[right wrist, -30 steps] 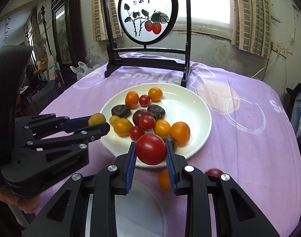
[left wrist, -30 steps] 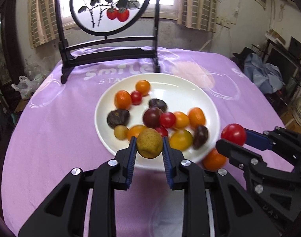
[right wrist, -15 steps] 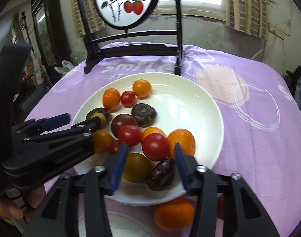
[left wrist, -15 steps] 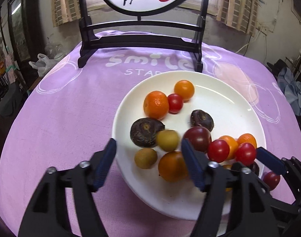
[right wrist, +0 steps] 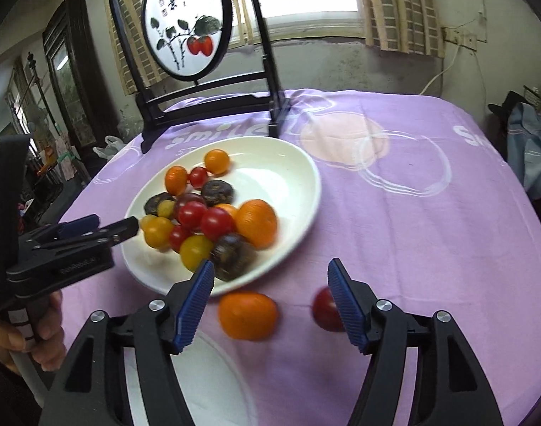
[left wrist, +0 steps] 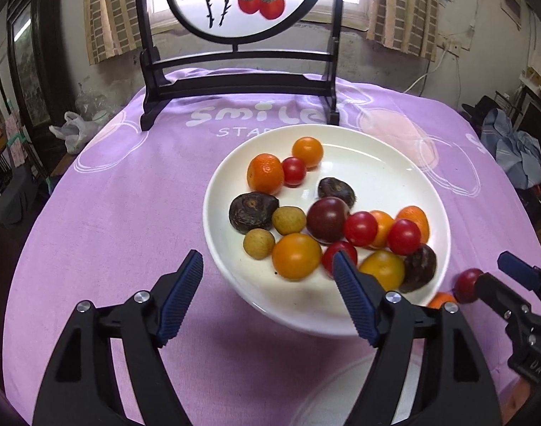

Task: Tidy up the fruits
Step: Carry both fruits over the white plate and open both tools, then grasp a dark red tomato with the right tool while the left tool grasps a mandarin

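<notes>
Our right claw (right wrist: 270,301) half hides a blurred tomato (right wrist: 325,309) beside the plate (right wrist: 306,191); an orange (right wrist: 247,315) lies nearer. Both claws are opening, empty; left claw (left wrist: 268,300) overhangs glossy piled fruit.

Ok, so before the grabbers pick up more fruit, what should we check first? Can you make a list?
1. Left gripper has nothing in it: ok, jaws opening, no fruit between them.
2. Right gripper has nothing in it: ok, jaws opening, nothing pinched.
3. All fruit is on the white plate: not ok, an orange fruit and a red tomato lie on the purple cloth.
4. Orange fruit lies between the right gripper's fingers: ok, though not yet touched.
5. Red tomato is clear to grab: cannot tell, a finger partly hides it.
6. Plate has room: ok, its far side is bare.
</notes>
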`<move>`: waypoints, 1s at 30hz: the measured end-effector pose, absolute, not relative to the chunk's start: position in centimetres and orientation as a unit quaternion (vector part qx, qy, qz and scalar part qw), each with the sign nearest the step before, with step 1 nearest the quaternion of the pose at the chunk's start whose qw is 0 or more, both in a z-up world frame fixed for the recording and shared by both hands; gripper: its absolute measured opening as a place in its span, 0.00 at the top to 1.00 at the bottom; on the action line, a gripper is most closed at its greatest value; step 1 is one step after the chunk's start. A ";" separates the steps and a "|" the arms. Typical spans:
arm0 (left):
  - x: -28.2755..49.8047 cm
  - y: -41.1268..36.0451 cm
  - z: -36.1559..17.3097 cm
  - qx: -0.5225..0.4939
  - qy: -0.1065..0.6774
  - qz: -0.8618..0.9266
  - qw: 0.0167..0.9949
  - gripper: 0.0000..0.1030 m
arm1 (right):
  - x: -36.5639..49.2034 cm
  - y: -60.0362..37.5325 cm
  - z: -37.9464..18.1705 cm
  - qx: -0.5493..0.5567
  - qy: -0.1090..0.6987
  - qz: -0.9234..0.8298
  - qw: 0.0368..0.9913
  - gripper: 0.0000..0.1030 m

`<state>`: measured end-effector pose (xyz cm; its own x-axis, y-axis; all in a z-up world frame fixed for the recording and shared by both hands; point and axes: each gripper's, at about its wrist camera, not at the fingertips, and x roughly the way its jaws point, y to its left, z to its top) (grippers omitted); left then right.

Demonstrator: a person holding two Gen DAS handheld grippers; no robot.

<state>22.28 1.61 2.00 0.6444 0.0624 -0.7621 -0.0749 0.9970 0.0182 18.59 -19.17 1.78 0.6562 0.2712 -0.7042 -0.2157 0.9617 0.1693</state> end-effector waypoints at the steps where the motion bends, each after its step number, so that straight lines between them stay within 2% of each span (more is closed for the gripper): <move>1: 21.8 1.3 2.1 -0.005 0.419 0.034 0.907 0.24 | 18.2 -19.7 1.7 0.033 0.392 0.127 0.910 0.34; 17: 15.7 -2.7 -0.1 0.030 0.426 -0.012 0.904 0.21 | 15.0 -23.0 -2.7 0.019 0.431 0.093 0.897 0.32; 30: 14.4 -5.2 -3.4 0.052 0.466 -0.060 0.881 0.21 | 18.1 -20.6 -4.6 -0.021 0.457 0.069 0.887 0.31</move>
